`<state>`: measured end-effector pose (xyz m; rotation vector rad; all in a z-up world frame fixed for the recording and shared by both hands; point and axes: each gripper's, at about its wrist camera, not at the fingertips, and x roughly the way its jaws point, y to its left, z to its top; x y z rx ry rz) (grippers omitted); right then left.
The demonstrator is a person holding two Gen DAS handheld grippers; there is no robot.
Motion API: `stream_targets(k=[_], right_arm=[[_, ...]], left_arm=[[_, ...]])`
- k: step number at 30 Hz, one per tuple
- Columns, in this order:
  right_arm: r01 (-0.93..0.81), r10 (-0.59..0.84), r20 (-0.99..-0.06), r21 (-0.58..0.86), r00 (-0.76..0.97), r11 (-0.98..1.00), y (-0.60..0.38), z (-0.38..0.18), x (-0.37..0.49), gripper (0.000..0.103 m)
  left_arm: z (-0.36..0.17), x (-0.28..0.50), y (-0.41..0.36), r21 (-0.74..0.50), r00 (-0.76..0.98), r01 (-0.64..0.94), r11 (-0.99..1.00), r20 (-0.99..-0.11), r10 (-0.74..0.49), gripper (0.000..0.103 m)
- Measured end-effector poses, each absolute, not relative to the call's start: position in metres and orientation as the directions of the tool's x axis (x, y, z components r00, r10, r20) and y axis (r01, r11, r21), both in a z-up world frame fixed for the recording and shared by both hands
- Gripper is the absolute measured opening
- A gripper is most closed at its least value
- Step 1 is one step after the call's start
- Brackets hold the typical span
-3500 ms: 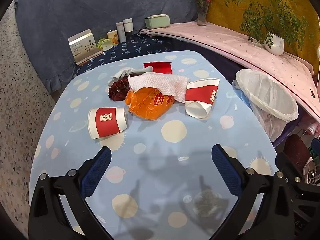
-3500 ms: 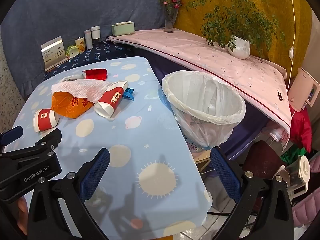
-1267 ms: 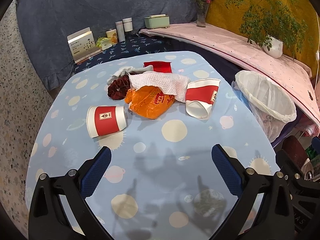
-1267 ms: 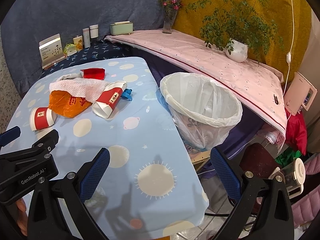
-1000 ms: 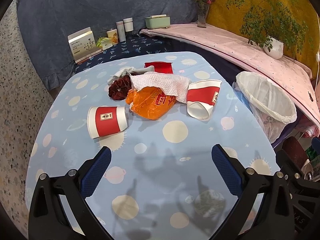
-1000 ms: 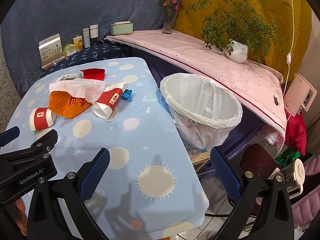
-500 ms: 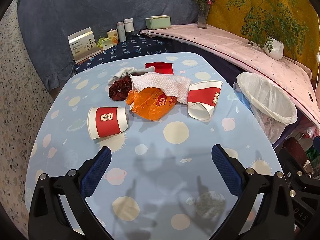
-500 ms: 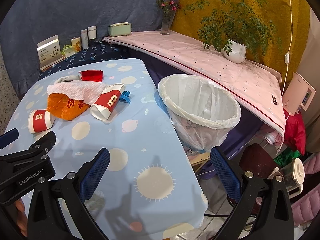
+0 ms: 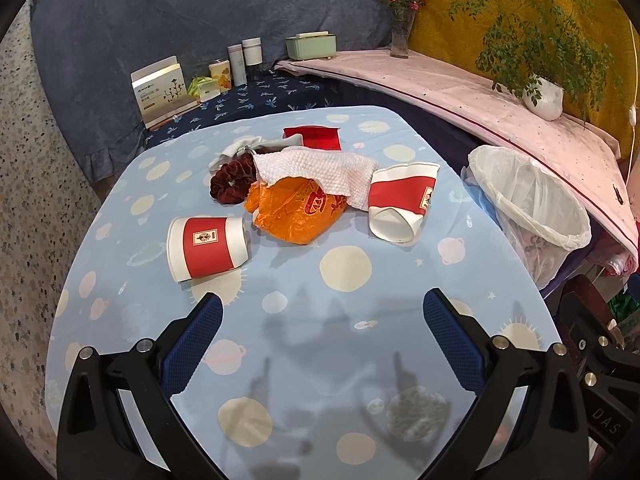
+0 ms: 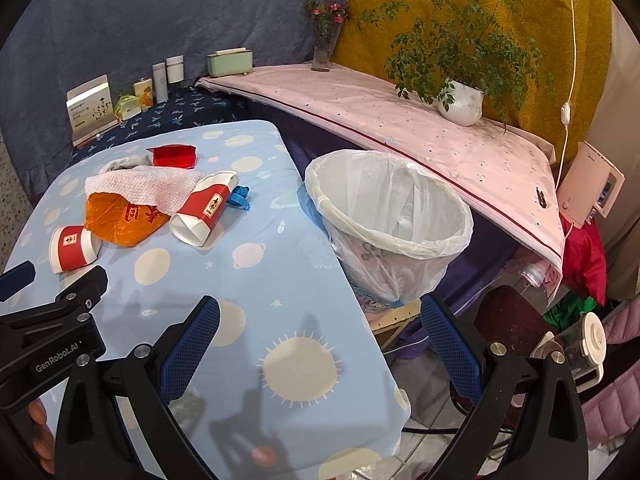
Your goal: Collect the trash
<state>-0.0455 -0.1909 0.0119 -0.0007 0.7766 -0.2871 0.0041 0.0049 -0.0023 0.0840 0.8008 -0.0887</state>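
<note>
The left tool (image 9: 320, 332) hangs over the near part of the counter (image 9: 348, 360) with its blue pads spread wide and nothing between them. The right tool (image 10: 320, 334) is likewise wide open and empty, above the counter's near right corner; in its view the left tool's black frame shows at the lower left, with fingertips (image 10: 38, 420) of a hand at the edge.

Beyond the left tool, a red-and-white cup (image 9: 208, 248) lies on its side on the blue planet-print cloth. Just right of it is a crumpled orange bag (image 9: 298, 212), partly covered by a white paper towel (image 9: 320, 168). The towel's right end touches a second cup (image 9: 402, 204), tipped over with its flattened mouth toward the camera. Left of the bag sits a dark red scrunchie (image 9: 232, 180), with a grey-white rag (image 9: 240, 150) behind it. Farther back lies a flat red wrapper (image 9: 314, 136). In the right view a small blue scrap (image 10: 239, 196) rests just behind the second cup.

Off the counter's right edge stands a bin (image 10: 400, 236) lined with a clear bag, its mouth open.

Farther still, a dark shelf holds a card (image 9: 162, 94), tins and bottles (image 9: 245, 60); a pink-covered ledge carries a green box (image 9: 312, 46), a vase (image 9: 400, 34) and a potted plant (image 9: 544, 96)
</note>
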Motion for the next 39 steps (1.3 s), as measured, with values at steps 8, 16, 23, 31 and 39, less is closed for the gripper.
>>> stream_targets(k=[8, 16, 23, 31, 39], right_arm=[[0.269, -0.266, -0.680, -0.104, 0.683, 0.958, -0.188, 0.013, -0.041, 0.096], [0.253, -0.235, -0.684, -0.075, 0.691, 0.965, -0.179, 0.008, -0.021, 0.096], [0.210, -0.185, -0.685, -0.048, 0.705, 0.977, -0.160, 0.003, 0.009, 0.096], [0.175, -0.143, -0.691, -0.024, 0.708, 0.984, -0.141, -0.009, 0.058, 0.096], [0.183, -0.134, -0.717, -0.009, 0.684, 0.983, -0.134, -0.029, 0.108, 0.096]], left_arm=[[-0.003, 0.011, 0.014, -0.001, 0.697, 0.109, 0.994, -0.713, -0.078, 0.096], [-0.012, 0.031, 0.041, -0.017, 0.686, 0.063, 0.998, -0.726, -0.055, 0.096], [-0.023, 0.062, 0.079, -0.017, 0.677, -0.014, 1.000, -0.736, -0.003, 0.096], [-0.045, 0.103, 0.110, -0.019, 0.651, -0.042, 0.999, -0.759, 0.013, 0.096], [-0.075, 0.133, 0.122, -0.042, 0.594, -0.046, 0.998, -0.804, -0.006, 0.096]])
